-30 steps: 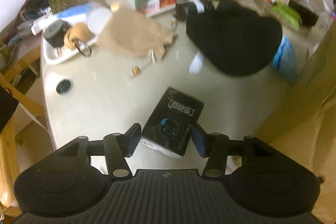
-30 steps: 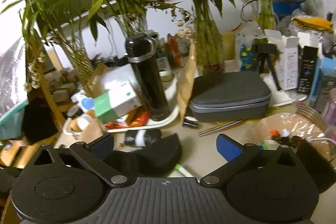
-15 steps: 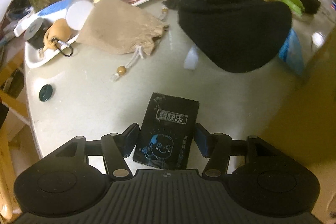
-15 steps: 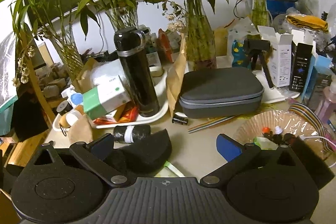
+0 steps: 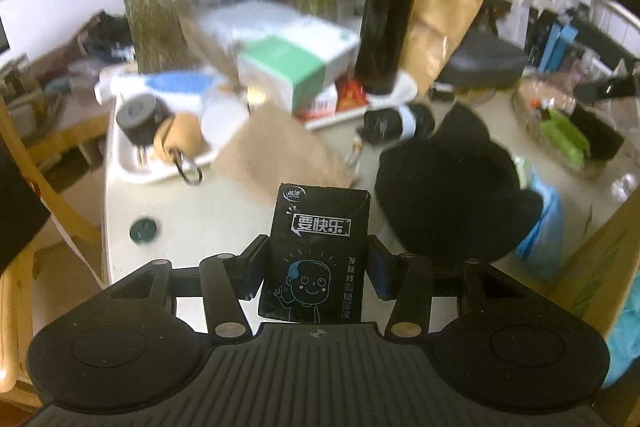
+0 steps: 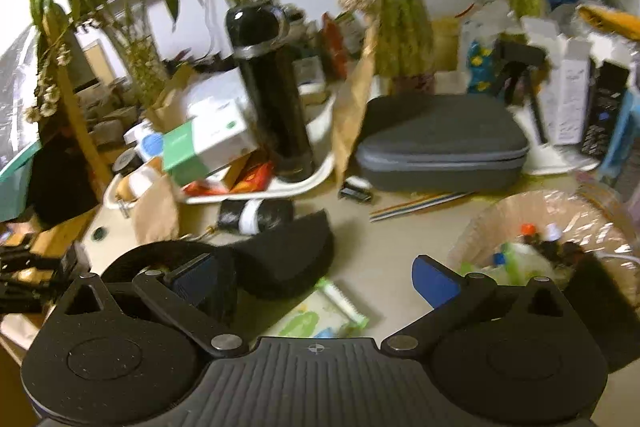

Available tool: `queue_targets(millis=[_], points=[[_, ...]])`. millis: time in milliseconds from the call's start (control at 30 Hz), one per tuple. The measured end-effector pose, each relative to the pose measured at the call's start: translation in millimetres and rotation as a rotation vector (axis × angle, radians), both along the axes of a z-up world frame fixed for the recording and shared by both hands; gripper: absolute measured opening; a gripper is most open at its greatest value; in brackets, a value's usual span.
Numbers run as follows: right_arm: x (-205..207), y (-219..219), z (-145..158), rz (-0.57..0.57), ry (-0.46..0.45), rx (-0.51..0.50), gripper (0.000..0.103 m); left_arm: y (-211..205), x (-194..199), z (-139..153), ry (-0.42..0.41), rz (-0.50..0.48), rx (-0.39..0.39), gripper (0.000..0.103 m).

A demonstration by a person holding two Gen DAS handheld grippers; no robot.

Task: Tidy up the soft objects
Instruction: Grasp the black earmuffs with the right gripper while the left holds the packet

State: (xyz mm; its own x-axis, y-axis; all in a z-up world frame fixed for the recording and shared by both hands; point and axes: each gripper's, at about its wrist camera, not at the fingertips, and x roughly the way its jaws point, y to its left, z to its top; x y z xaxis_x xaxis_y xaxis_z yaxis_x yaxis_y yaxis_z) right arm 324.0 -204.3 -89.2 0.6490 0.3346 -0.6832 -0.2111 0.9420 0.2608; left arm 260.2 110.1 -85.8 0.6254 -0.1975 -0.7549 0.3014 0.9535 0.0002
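Left tool point(image 5: 316, 267) clamps black tissue pack point(image 5: 316, 247) upright; right tool point(image 6: 316, 279) wide open, empty.

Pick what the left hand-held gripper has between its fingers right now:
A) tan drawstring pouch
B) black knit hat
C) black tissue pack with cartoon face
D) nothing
C: in the left wrist view the left hand-held gripper has both fingers pressed against the sides of the black tissue pack, raised off the table.
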Motion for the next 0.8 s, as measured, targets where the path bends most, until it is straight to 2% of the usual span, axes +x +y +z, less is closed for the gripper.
queue_targets(millis=[200, 400, 667, 800], points=[[11, 9, -5, 0.153, 0.042, 0.102, 0.102, -3, 1, 13, -0.070, 0.003, -0.049, 0.049], [23, 28, -12, 0.383, 0.065, 0.114, 0.102, -3, 2, 15, -0.086, 0.004, -0.054, 0.049], [44, 47, -32, 0.547, 0.139, 0.150, 0.102, 1, 1, 15, -0.086, 0.013, -0.045, 0.049], [48, 59, -36, 0.632, 0.164, 0.122, 0.103, 2, 2, 14, -0.083, 0.014, -0.033, 0.049]])
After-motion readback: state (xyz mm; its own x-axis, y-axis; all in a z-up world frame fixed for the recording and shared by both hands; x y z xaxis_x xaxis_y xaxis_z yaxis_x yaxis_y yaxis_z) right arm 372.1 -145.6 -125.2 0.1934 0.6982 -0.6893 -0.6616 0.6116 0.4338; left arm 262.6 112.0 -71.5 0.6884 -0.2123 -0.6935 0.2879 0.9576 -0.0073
